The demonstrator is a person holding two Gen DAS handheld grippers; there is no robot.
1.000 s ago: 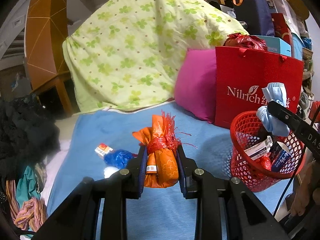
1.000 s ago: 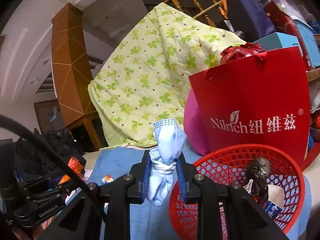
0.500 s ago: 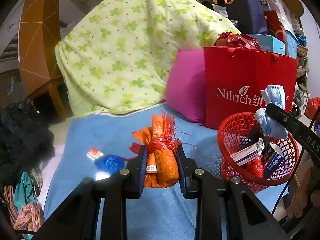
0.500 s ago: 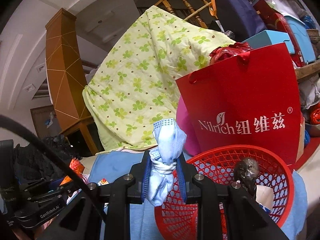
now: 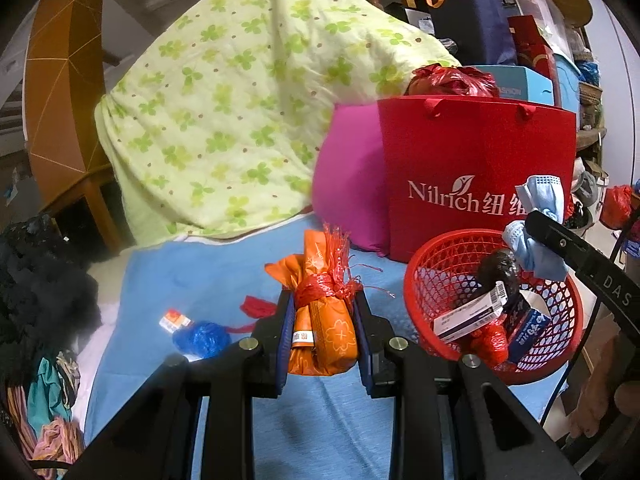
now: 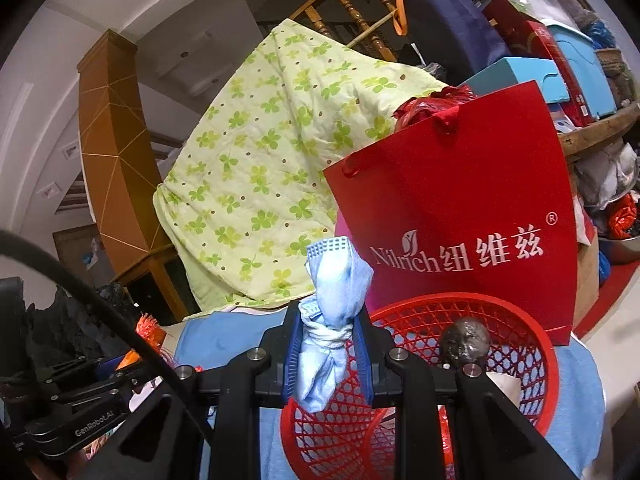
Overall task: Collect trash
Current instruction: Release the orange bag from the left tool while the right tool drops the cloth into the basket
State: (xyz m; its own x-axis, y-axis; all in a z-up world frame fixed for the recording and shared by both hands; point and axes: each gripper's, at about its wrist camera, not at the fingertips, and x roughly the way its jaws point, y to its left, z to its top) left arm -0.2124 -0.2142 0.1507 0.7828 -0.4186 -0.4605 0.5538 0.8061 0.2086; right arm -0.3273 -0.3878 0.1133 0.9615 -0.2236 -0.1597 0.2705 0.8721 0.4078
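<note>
Loose trash at far left: a small red-and-white wrapper (image 5: 175, 318), a crumpled blue bag (image 5: 201, 338) and a red scrap (image 5: 256, 306) lie on the blue bed sheet (image 5: 192, 272), left of and just ahead of the left fingers; none of them is collected yet.
Left hand-held gripper (image 5: 323, 330): pinching an orange wrapped bundle (image 5: 322, 320) tied with red string; the bundle stands upright, its long axis pointing away from the camera, low over the sheet.
Key relation: the red mesh basket (image 5: 416, 288) sits to the right of the left hand-held gripper, near it, mouth up; the bundle would have to travel rightward and over the rim.
Basket contents: a dark lump (image 5: 499, 266), a white barcoded box (image 5: 468, 314), a blue packet (image 5: 526, 330) and red wrappers.
Right hand-held gripper (image 6: 328, 354): clamped on a knotted light-blue face mask (image 6: 332, 300), long axis upright, directly over the near rim of the basket (image 6: 520, 332).
Nearer arm: the right one, in my judgement; a release looks likely to land the mask inside, though it is close to the edge.
Surface: a soft bed, so the basket could tip or slide if bumped.
Room: a green clover quilt (image 5: 240, 100), a pink pillow (image 5: 348, 184) and a red Nilrich paper bag (image 5: 476, 152) stand behind the basket; clothes pile at the left, boxes crowd the right.
</note>
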